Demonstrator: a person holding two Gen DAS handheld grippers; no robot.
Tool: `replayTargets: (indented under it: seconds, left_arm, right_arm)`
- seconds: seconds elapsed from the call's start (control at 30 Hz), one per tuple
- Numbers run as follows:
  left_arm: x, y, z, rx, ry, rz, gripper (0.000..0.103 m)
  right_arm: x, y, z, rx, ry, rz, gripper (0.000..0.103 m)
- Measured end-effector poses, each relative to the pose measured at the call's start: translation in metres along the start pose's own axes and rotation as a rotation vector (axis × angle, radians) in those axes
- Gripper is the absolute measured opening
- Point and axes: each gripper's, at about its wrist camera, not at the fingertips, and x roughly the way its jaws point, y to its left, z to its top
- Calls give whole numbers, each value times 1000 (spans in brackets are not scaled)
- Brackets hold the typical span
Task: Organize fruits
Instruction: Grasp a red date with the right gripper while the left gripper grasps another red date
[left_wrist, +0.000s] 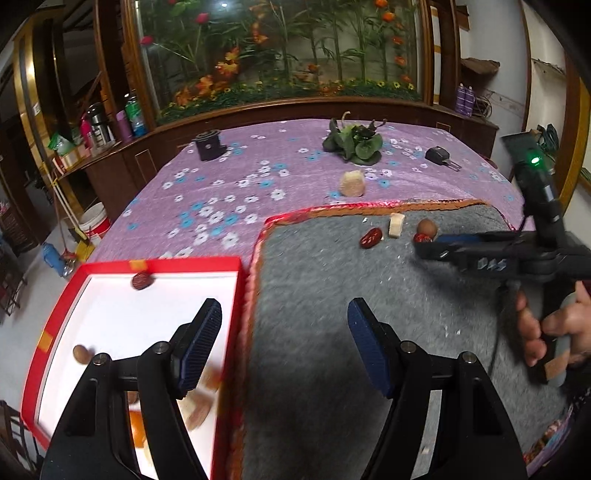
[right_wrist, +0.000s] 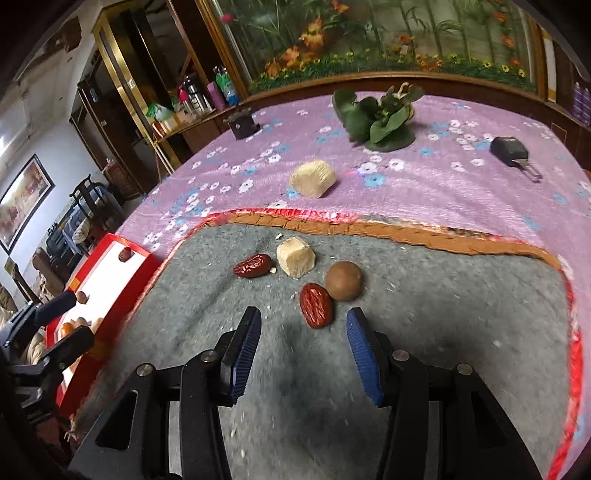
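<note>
Right gripper (right_wrist: 303, 354) spread, empty, just short of a red date (right_wrist: 316, 305) (left gripper (left_wrist: 284, 347) also spread).

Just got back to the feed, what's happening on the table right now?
Fruit is being sorted from the grey mat into the red box. The right gripper is open, closing in on a red date beside a round brown fruit; another date and a pale chunk lie behind. The left gripper is open and empty at the box's edge; the box already holds several pieces.
</note>
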Motion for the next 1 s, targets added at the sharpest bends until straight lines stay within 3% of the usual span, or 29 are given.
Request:
replayTargets:
  seconds: [0.07, 0.13, 0.23, 0.6, 0.8, 0.93, 1.0]
  left_arm:
    - [4, -3, 4, 7, 7, -5, 70]
    - [11, -6, 10, 27, 16, -5, 70]
    - [29, -13, 22, 64, 39, 2, 70]
    - [86, -61, 49, 213, 114, -86, 68]
    - [103, -85, 56, 357, 134, -127, 51]
    - [117, -83, 61, 347, 178, -174, 28]
    - [120, -82, 60, 339, 178, -192, 27]
  right_arm:
    - [8, 4, 1, -10, -3, -9, 47]
    - [11, 9, -1, -48, -8, -27, 40]
    - [10, 6, -1, -66, -10, -52, 20]
    - [1, -26, 1, 107, 114, 86, 20]
    - [0, -29, 1, 140, 122, 105, 20]
    - [-1, -30, 0, 146, 121, 108, 20]
    - [-1, -29, 0, 145, 121, 108, 20]
